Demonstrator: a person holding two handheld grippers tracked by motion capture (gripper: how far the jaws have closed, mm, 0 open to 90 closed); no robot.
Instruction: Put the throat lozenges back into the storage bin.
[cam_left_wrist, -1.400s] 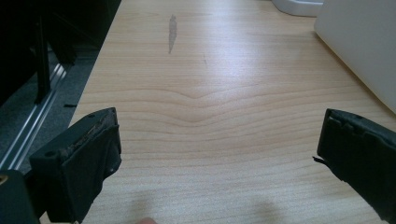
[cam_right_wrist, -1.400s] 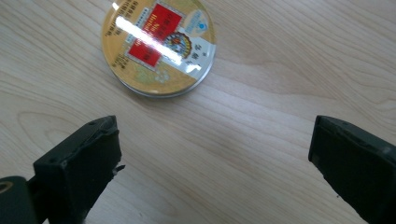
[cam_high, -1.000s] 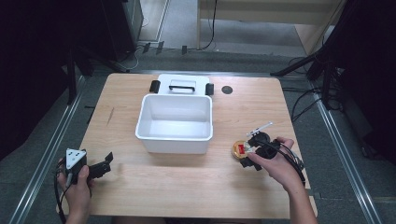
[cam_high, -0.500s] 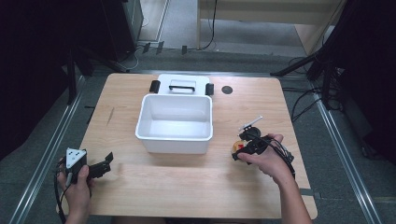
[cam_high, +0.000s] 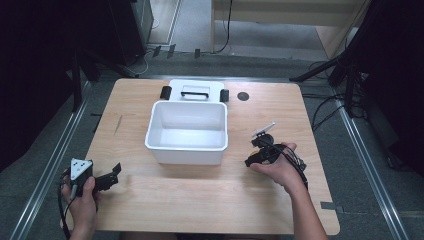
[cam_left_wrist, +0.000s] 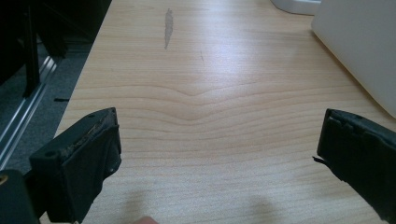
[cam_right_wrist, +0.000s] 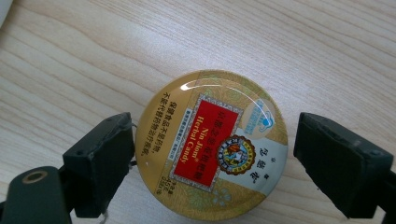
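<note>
Round gold candy tin with red label (cam_right_wrist: 212, 147), flat on wooden table (cam_high: 200, 200), centre of right gripper view between spread jaws of right gripper (cam_right_wrist: 212, 163). Likely light, rigid, glossy lid slippery: grip by rim. Left gripper (cam_left_wrist: 215, 158) open, empty, lower left of high view.

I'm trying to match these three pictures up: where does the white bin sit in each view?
High view: the white bin stands at the middle of the table, open side up.
Left gripper view: its plain wall is at the upper right edge.
Right gripper view: probably the white sliver in the top left corner.
Shared landmark: the pale wooden table.
</note>
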